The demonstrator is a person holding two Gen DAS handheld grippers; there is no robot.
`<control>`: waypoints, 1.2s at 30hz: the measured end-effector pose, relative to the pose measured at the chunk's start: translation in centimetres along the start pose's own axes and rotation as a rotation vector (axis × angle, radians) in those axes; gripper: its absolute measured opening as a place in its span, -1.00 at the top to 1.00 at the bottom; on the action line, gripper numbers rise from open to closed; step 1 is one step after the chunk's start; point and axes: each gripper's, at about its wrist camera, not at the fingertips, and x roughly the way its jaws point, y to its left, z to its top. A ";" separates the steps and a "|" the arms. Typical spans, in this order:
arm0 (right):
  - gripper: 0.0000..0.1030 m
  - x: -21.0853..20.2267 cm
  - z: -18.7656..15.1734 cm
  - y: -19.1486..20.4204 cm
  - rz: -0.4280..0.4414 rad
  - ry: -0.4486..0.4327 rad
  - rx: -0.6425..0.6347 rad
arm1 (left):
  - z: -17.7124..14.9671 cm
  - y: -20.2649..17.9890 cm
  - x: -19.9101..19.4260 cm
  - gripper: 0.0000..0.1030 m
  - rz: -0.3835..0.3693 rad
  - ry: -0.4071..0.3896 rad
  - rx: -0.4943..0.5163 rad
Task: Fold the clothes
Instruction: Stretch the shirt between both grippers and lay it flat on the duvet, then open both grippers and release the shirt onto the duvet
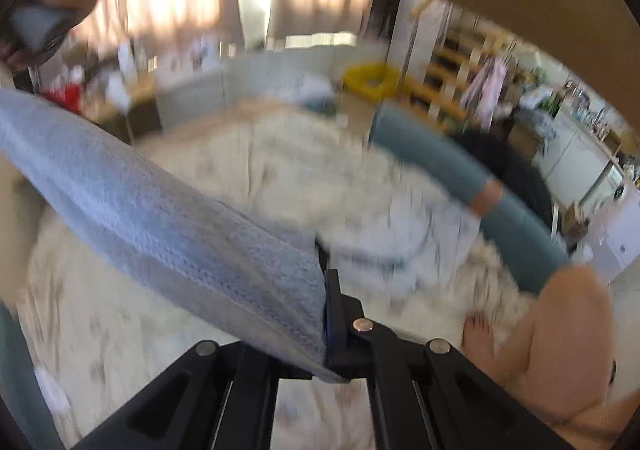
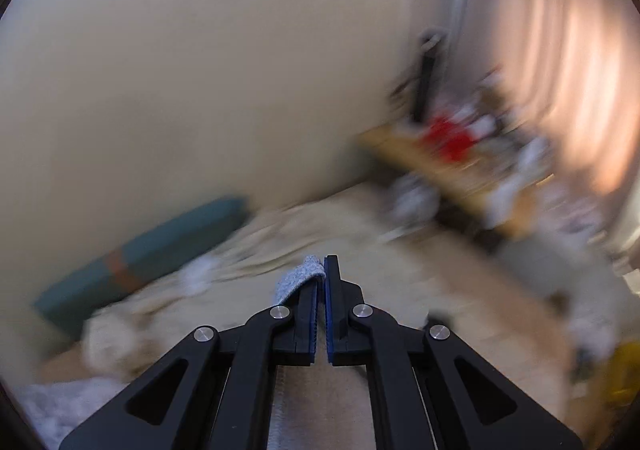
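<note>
A light blue-grey knitted garment [image 1: 160, 210] is stretched in the air from my left gripper [image 1: 325, 290] up toward the far left of the left wrist view. My left gripper is shut on its edge. My right gripper [image 2: 322, 270] is shut on a small corner of the same garment [image 2: 298, 278], which folds over its left finger. The right gripper's body shows blurred at the upper left [image 1: 36, 30] of the left wrist view. Both views are blurred.
A cream patterned bedspread [image 1: 248, 170] lies below. A teal bolster [image 1: 440, 166] runs along the bed's right side, and my bare knee [image 1: 568, 338] is at lower right. A cluttered wooden table [image 2: 460, 166] stands by the curtains. A beige wall [image 2: 200, 70] is close ahead.
</note>
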 end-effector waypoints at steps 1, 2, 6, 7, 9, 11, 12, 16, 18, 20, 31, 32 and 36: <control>0.95 1.7 -1.6 1.1 0.051 0.021 0.008 | -2.2 0.8 0.7 0.96 0.000 0.030 -0.025; 0.95 4.2 -4.2 2.6 0.121 0.045 0.023 | -4.4 1.7 1.7 0.96 0.002 0.065 -0.060; 0.87 11.9 -13.1 6.6 0.344 0.141 0.120 | -11.9 5.2 4.3 0.96 0.031 0.148 -0.183; 0.87 13.7 -15.2 7.5 0.391 0.169 0.143 | -13.8 5.9 4.9 0.96 0.037 0.170 -0.209; 0.86 16.9 -19.4 9.9 0.437 0.221 0.182 | -17.1 6.6 6.3 0.96 0.032 0.219 -0.246; 0.86 20.2 -23.6 12.1 0.451 0.286 0.208 | -19.9 7.0 7.8 0.94 0.043 0.262 -0.268; 0.85 21.4 -24.9 12.8 0.429 0.314 0.201 | -21.3 7.3 8.6 0.89 0.051 0.284 -0.279; 0.85 25.7 -30.1 14.9 0.314 0.449 0.170 | -25.7 8.2 11.7 0.71 0.113 0.353 -0.319; 0.74 27.5 -32.4 15.1 0.239 0.540 0.200 | -27.3 9.0 12.6 0.44 0.129 0.392 -0.382; 0.37 28.8 -34.5 14.6 0.144 0.633 0.236 | -28.6 9.7 13.3 0.30 0.180 0.428 -0.431; -0.61 18.8 -32.7 11.6 0.112 0.518 0.182 | -28.2 10.1 7.9 -0.36 0.241 0.381 -0.553; -0.62 16.8 -32.4 10.7 0.081 0.495 0.175 | -27.9 9.8 6.8 -0.36 0.254 0.368 -0.537; -0.62 8.7 -31.4 7.2 -0.043 0.404 0.147 | -27.2 9.5 3.0 -0.36 0.303 0.314 -0.479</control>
